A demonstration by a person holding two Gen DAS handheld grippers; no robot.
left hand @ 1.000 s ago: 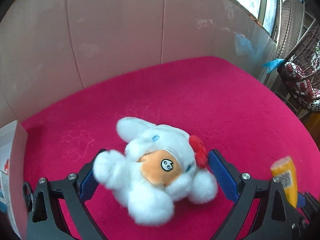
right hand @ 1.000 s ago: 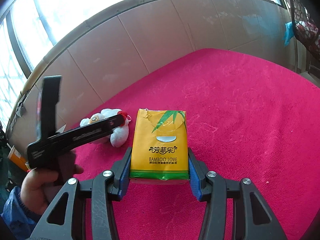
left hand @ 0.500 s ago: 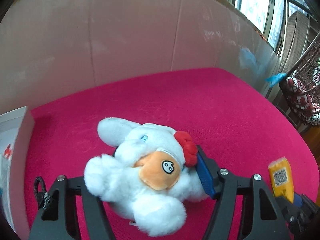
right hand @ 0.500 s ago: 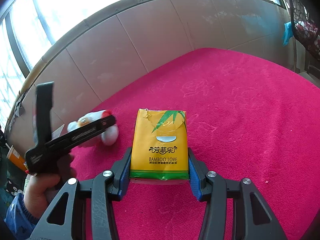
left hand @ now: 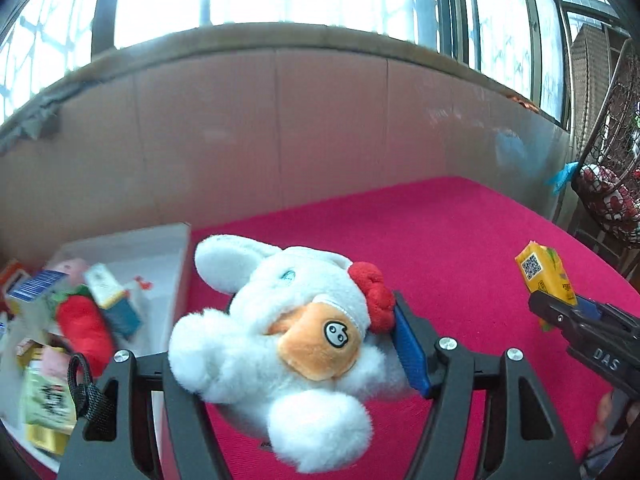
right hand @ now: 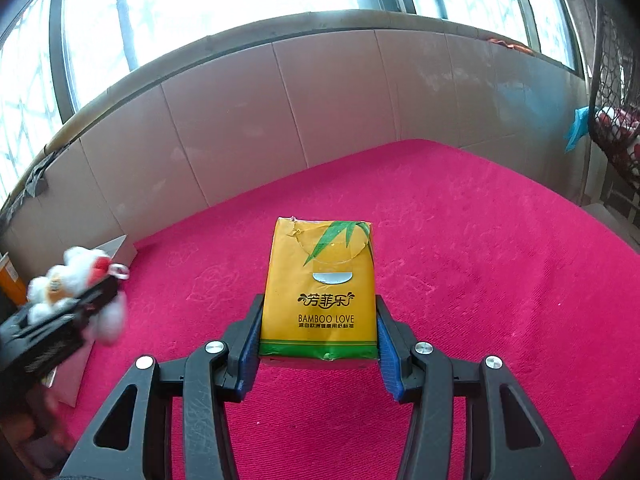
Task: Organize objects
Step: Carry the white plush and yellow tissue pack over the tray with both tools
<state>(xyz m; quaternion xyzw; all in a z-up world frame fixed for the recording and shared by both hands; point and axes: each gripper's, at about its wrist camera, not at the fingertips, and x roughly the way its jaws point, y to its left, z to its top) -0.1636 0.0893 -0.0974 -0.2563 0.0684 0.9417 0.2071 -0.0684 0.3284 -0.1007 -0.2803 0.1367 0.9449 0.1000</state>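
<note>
1. Left wrist view: we hold the left gripper (left hand: pixel 288 356), its fingers closed on a white plush toy (left hand: pixel 288 340) with an orange face patch and a red bow. One blue finger pad (left hand: pixel 410 350) presses the toy beside the bow; the other pad is hidden behind the fur. These fingers have just been closing, with the toy between them.
2. Below the toy lies a bright pink carpet (left hand: pixel 420 248) covering the counter. The toy looks raised off it, though we cannot tell how far.
3. At the left edge of this view sits an open white box (left hand: pixel 160 248) on the pink surface, blurred. It holds a jumble of small packets and a red soft item (left hand: pixel 86 330). The toy is just beside the box's near wall.
4. At the right edge, our right gripper (left hand: pixel 560 300) appears from the side, carrying a yellow tissue pack (left hand: pixel 544 276).
5. Right wrist view: the right gripper (right hand: pixel 318 350) has its fingers partly closed on the yellow tissue pack (right hand: pixel 320 288), printed "BAMBOO LOVE" with a green bamboo leaf. Both blue pads touch the pack's sides near its bottom end.
6. At the left of this view, the left gripper (right hand: pixel 72 312) with the plush toy (right hand: pixel 68 280) is blurred, close to the box corner (right hand: pixel 120 246).
7. Tan panels (right hand: pixel 320 112) wall the far edge of the carpet (right hand: pixel 480 260), with bright windows (right hand: pixel 240 8) above.
</note>
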